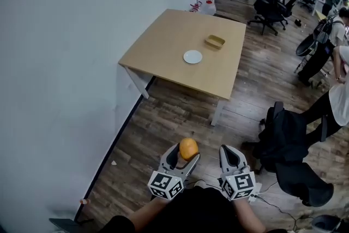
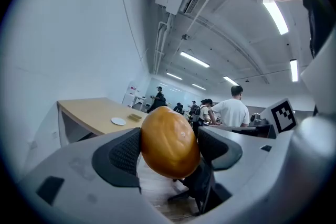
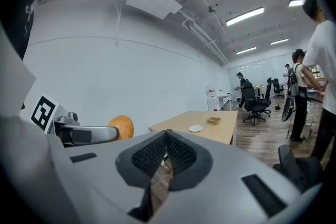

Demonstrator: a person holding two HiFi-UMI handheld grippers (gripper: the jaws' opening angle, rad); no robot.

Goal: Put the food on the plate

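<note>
1. A table (image 1: 163, 46) is seen across the room, with the plate (image 1: 192, 57) on it.
2. The food (image 1: 188, 148) is clamped between the wide-set jaws of the left gripper (image 1: 184, 157), well apart from the plate.
3. The right gripper (image 1: 232, 153) is held closed and empty.

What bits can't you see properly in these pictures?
- Head view: the tan container beside the white plate on the table is too far and small to show what it holds.
- Left gripper view: the left hand-held gripper's pads cover both sides of the orange round food, and what food it is stays unclear.
- Right gripper view: that food is half hidden behind the left hand-held gripper's jaw.
</note>
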